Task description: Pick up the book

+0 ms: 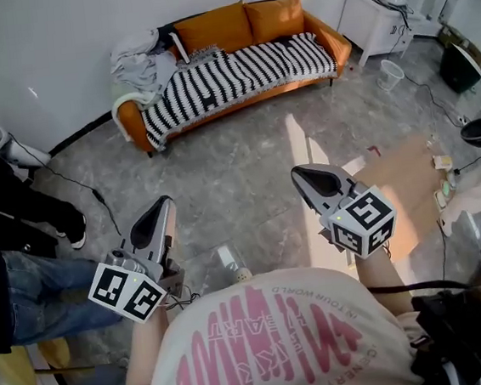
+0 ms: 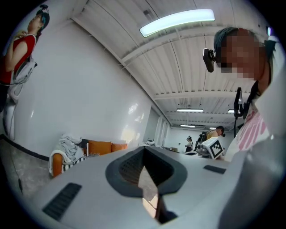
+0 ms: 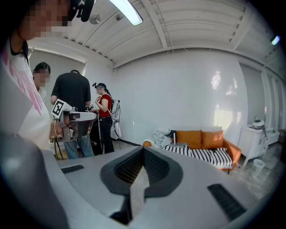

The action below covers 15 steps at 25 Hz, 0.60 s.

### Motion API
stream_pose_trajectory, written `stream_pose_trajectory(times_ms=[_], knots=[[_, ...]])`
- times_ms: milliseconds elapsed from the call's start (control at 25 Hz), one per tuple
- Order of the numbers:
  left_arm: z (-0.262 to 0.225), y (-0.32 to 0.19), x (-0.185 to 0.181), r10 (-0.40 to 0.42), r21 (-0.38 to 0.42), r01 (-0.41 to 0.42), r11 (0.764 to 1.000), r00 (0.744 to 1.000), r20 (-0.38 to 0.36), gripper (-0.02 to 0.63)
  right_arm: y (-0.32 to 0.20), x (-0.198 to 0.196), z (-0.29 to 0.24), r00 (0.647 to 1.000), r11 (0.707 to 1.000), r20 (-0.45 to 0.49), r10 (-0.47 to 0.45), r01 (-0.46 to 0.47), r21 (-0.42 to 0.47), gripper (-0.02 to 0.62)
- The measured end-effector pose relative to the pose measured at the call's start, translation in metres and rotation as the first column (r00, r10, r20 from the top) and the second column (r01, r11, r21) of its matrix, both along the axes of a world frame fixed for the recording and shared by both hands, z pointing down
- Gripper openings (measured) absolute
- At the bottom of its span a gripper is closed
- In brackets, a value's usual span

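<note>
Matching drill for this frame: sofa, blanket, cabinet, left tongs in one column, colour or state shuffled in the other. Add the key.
Things:
1. sofa
2. blanket
3. cabinet
4. left tongs

Colour or state:
A. shut, nothing held
B. white
C. orange
D. black-and-white stripes

Pairs: 1-C, 2-D, 3-B, 4-A
</note>
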<state>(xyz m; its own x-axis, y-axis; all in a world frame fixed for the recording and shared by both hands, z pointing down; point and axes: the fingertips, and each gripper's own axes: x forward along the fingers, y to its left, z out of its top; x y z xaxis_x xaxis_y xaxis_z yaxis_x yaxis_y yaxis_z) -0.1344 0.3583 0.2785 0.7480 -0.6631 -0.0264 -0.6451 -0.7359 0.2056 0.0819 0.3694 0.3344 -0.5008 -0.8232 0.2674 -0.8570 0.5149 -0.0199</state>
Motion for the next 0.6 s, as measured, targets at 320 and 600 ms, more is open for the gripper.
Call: stream_pose_trajectory(times_ms=[320, 600], knots=[[-0.007, -0.037, 0.001, 0.03, 0.036, -0.031, 0.999, 0.999, 0.014, 0.008, -0.026, 0.012, -0.013, 0.998, 0.999, 0.042, 0.048, -0.048, 0.017, 0.009], [0.006, -0.048, -0.002, 0.037, -0.007, -0.038, 0.999, 0.999, -0.029, 0.008, -0.039, -0.001, -0.016, 0.999, 0.999, 0.029, 0.022, -0.023, 0.032, 0.009]])
